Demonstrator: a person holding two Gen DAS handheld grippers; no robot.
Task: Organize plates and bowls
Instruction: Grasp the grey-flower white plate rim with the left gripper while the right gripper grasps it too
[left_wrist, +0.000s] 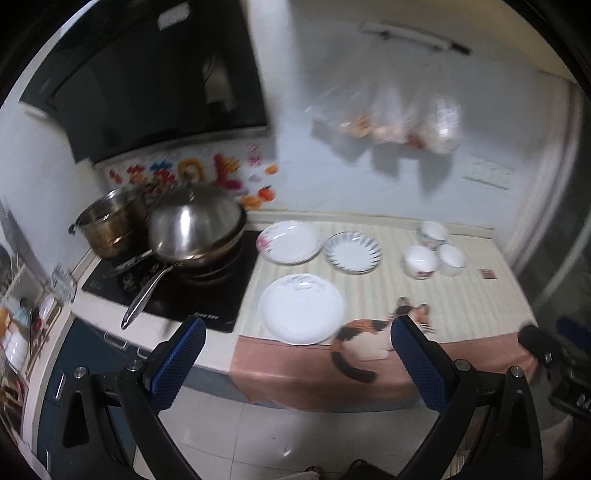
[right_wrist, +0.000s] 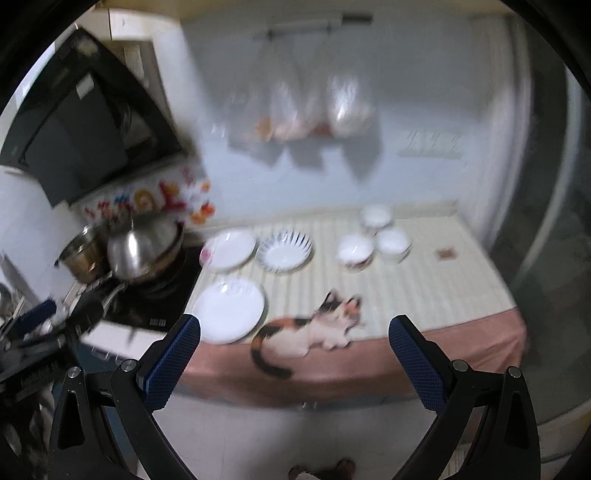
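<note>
Hovering out over the floor, short of the surface's front edge, the left hand-held gripper (left_wrist: 297, 328) shows its blue pads spread wide with nothing between them. Same story on the other side: the right hand-held gripper (right_wrist: 294, 326) hangs spread wide and empty, also well back from the crockery.

Moving outward, the nearest piece is the large white plate (left_wrist: 301, 309), sitting near the front of the surface (left_wrist: 461, 295) just beside the printed cat on the cloth (left_wrist: 373, 334). Behind it lies the floral plate (left_wrist: 290, 242), right at the edge of the stove (left_wrist: 207, 295), and next to that the blue-striped plate (left_wrist: 352, 252). All three lie flat and separate, none on top of another.

Further right, three bowls make a loose cluster: the front bowl (left_wrist: 421, 262), the right bowl (left_wrist: 452, 260) just beside it, and the back bowl (left_wrist: 432, 232) behind them. They stand upright and close together, not nested; whether they touch is too blurred to call.

So the judgement: nothing is organised yet. No plate is stacked, no bowl is nested, neither tool has a grip on anything. All the work looks left to do, likely gathering the plates into one pile and the bowls into another.
</note>
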